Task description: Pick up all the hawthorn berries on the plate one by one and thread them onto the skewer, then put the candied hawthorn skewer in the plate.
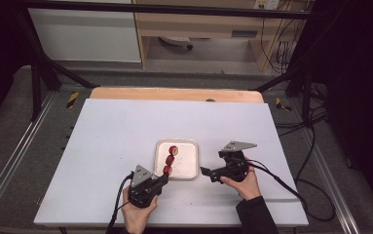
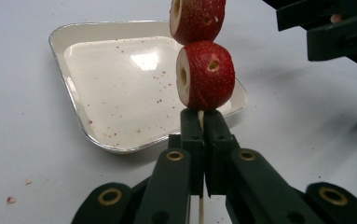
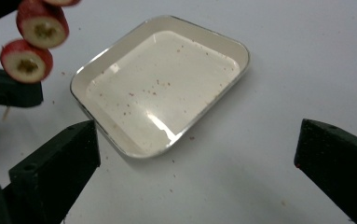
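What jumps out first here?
Red fruit slices threaded on a thin skewer, held up by the shut left gripper over the near edge of a white tray at the table's middle. To the right, the right gripper stands open, holding nothing.

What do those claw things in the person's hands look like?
Each hand holds a black gripper, the left gripper and the right gripper. Both have two chunky black jaws, brass-coloured rivets at the joints, and a grey three-cornered plate on top. A black cable trails from each across the table. The person's right arm wears a dark sleeve.
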The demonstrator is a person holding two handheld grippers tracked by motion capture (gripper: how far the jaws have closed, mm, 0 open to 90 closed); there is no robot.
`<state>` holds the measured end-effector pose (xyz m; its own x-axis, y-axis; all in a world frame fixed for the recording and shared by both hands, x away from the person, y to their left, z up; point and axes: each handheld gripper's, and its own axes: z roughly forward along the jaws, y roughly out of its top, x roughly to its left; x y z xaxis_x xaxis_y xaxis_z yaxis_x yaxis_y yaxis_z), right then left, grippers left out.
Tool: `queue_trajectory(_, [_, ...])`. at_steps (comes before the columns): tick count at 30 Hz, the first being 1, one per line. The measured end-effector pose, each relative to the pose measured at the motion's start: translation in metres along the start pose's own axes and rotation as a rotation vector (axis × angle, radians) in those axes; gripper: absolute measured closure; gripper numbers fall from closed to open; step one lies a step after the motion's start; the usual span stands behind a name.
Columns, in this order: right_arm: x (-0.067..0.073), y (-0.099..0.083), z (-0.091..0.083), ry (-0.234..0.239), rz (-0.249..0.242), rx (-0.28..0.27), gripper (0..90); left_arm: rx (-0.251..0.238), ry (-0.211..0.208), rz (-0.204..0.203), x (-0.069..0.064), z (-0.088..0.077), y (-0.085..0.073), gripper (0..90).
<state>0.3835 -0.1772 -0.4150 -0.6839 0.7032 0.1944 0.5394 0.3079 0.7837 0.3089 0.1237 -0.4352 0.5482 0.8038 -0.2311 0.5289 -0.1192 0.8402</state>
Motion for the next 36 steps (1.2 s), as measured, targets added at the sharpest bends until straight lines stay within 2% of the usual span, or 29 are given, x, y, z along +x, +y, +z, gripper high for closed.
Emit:
queue_trajectory(6, [-0.008, -0.015, -0.007, -0.02, -0.028, 0.024, 0.7, 0.021, 0.001, 0.03, 0.002, -0.004, 0.007, 88.3])
queue_trajectory(11, [-0.016, -0.027, -0.013, -0.059, -0.039, 0.057, 1.3, 0.041, 0.006, 0.061, 0.003, -0.007, 0.017, 88.3])
queue_trajectory(14, [-0.022, -0.035, -0.018, -0.057, -0.053, 0.072, 1.4, 0.057, 0.005, 0.082, 0.004, -0.008, 0.023, 88.3])
queue_trajectory(23, [-0.032, -0.057, -0.032, -0.051, -0.057, 0.07, 1.3, 0.101, 0.009, 0.127, 0.007, -0.005, 0.042, 88.2])
queue_trajectory(36, [-0.036, -0.066, -0.043, -0.05, -0.05, 0.045, 1.5, 0.177, 0.016, 0.132, 0.019, 0.01, 0.057, 88.2])
